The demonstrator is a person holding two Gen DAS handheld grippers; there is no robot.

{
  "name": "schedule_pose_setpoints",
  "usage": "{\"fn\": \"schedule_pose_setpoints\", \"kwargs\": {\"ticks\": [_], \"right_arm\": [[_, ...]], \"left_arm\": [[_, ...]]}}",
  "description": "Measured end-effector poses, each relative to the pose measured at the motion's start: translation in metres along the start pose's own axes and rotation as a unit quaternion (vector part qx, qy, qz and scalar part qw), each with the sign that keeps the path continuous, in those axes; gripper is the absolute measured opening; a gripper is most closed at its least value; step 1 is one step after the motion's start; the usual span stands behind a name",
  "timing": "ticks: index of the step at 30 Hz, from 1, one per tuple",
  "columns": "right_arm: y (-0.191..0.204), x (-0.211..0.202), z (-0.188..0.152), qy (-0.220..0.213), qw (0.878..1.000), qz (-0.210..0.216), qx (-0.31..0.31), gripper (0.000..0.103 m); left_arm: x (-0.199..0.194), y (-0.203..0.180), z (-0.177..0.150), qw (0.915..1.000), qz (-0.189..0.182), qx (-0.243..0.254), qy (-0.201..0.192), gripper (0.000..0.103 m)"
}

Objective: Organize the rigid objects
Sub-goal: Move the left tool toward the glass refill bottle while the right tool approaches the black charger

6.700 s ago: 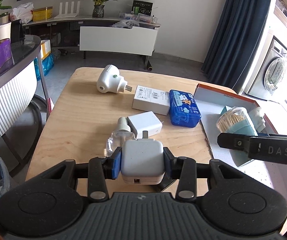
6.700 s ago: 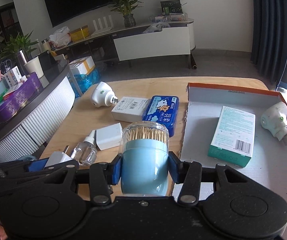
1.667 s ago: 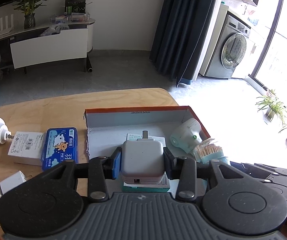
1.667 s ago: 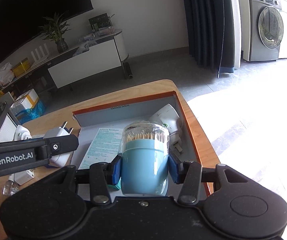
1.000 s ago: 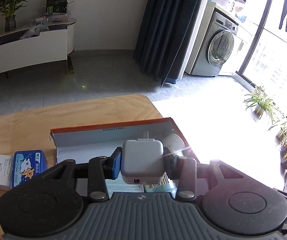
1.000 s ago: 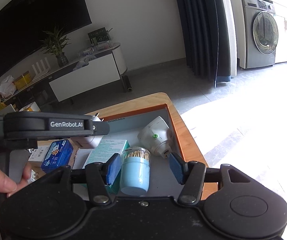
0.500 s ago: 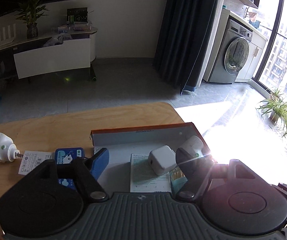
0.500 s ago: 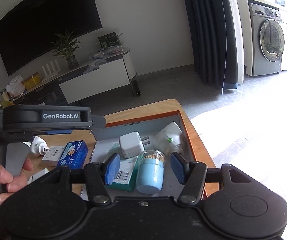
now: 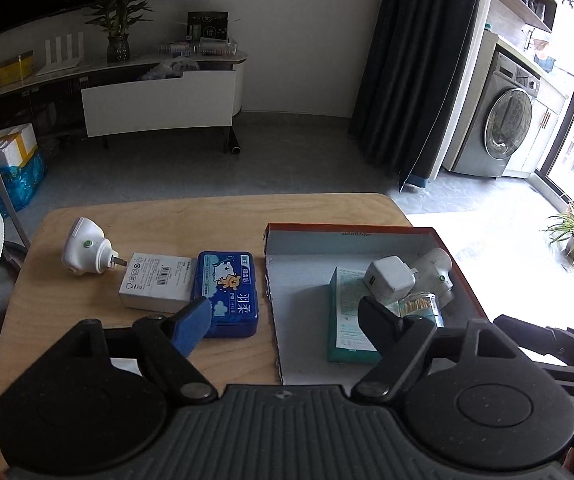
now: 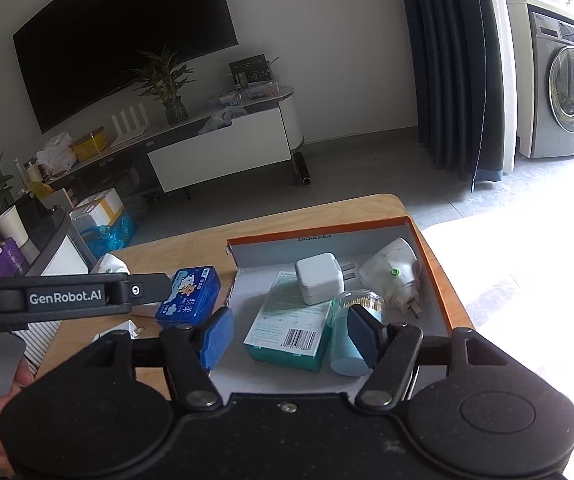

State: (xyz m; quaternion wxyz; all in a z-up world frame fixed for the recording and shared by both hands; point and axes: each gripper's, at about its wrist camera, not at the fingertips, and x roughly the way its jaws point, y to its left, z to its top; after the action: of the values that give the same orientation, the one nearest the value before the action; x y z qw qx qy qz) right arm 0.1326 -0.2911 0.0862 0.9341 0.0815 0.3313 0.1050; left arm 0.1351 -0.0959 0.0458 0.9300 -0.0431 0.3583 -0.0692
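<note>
One label, "GenRobot.AI", reads on left gripper (image 10: 143,290) arm

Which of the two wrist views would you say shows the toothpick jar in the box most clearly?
The right wrist view: the toothpick jar shows its clear lid and most of its blue body, though a finger pad covers part. In the left wrist view only the lid peeks out behind the left gripper's finger.
</note>
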Motion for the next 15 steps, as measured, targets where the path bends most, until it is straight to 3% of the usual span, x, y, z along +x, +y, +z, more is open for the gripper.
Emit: {"fn": "schedule_pose_setpoints", "kwargs": {"ticks": [15], "right_arm": [[0.043,0.012,-0.006,0.024,0.999,0.028,-0.038,0.077]], "left_arm": [[-0.024,0.051,-0.024,0.9988,0.028,-0.039,-0.007,0.082]]}}
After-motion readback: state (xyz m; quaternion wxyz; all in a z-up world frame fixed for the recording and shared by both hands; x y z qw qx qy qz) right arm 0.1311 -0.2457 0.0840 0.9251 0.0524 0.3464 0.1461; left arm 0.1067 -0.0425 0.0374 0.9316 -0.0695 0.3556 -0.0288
